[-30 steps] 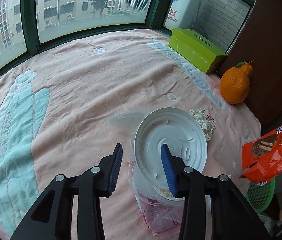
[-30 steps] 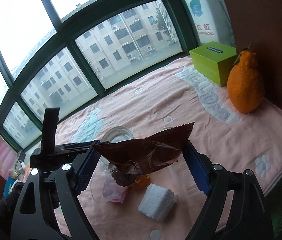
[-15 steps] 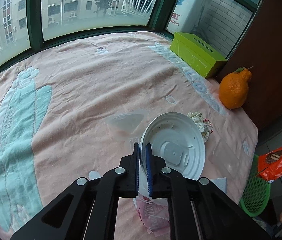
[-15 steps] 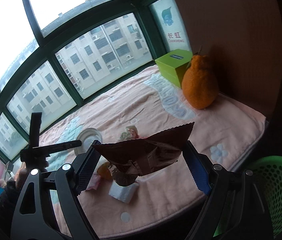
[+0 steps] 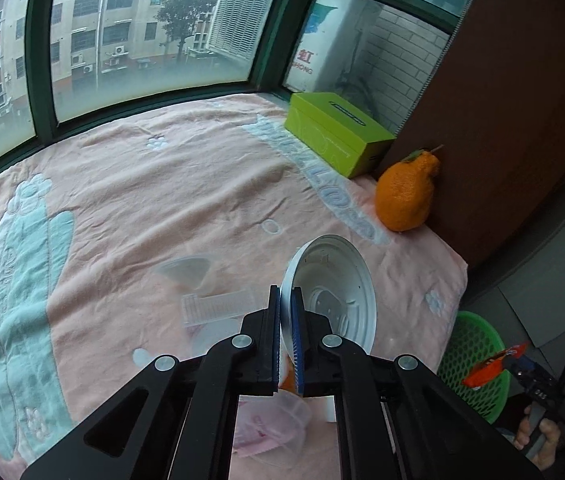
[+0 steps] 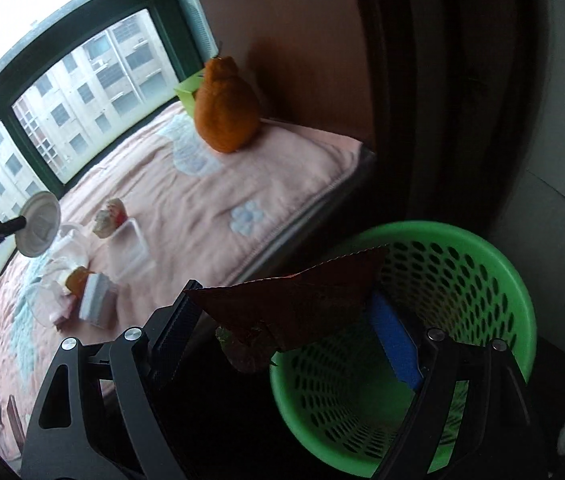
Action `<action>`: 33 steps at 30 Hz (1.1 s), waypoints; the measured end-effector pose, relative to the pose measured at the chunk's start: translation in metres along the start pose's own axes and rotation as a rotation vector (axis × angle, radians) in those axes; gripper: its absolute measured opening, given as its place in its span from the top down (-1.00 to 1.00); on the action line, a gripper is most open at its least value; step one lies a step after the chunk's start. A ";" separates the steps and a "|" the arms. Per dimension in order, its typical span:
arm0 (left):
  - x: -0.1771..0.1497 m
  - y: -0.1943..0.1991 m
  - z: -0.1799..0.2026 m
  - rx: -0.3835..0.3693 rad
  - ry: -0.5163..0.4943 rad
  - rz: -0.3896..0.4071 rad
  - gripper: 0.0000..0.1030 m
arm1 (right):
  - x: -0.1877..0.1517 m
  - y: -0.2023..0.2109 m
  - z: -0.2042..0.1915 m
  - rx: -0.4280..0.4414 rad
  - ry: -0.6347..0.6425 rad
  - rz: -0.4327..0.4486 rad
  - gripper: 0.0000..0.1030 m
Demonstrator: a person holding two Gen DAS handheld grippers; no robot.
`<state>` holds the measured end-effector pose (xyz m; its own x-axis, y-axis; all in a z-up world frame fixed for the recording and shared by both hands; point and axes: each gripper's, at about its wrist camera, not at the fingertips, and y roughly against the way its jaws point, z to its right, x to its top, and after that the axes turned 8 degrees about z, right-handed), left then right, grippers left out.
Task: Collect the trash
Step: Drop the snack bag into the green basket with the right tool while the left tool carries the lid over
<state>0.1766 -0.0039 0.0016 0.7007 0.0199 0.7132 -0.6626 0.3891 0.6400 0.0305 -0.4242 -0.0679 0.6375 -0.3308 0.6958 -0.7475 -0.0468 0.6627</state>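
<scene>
Off to the left of the left tongs (image 5: 287,334), a clear plastic tray (image 5: 218,305) and a see-through cone-shaped cup (image 5: 184,270) are laid on the pink blanket (image 5: 122,200). The left tongs are clamped tight on the rim of a white plastic lid (image 5: 332,292), which is held up on edge, lifted clear of the blanket. Right under those tongs a clear tub (image 5: 278,424) with something pink inside can be made out, not much more than that.

Further ahead and to the right, a green box (image 5: 336,134) and a bumpy orange fruit (image 5: 406,194) are parked by the brown wall.

Over on the right side, the right tongs (image 6: 286,320) are spread wide, with a dark red snack wrapper (image 6: 294,300) stretched between the pads and held there. Just beyond and below them sits the green mesh basket (image 6: 494,280) on the floor; its inside is mostly bare as far as can be seen, though the bottom is partly hidden by the tongs. The wrapper is held over the near rim, not dropped in.
</scene>
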 end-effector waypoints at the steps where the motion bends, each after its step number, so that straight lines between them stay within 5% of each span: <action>1: -0.001 -0.001 0.011 -0.018 -0.013 -0.003 0.89 | -0.004 0.000 0.007 -0.011 -0.012 -0.011 -0.60; 15: -0.044 -0.055 0.153 -0.214 -0.171 -0.144 0.89 | -0.033 0.006 0.060 -0.085 -0.090 -0.058 -0.76; 33: -0.122 -0.126 0.279 -0.273 -0.358 -0.334 0.89 | -0.031 0.069 0.096 -0.135 -0.106 0.069 -0.80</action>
<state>0.1012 -0.3125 -0.0864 0.6954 -0.4408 0.5675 -0.2939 0.5462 0.7844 -0.0589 -0.5077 -0.0706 0.5568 -0.4271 0.7124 -0.7523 0.1043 0.6505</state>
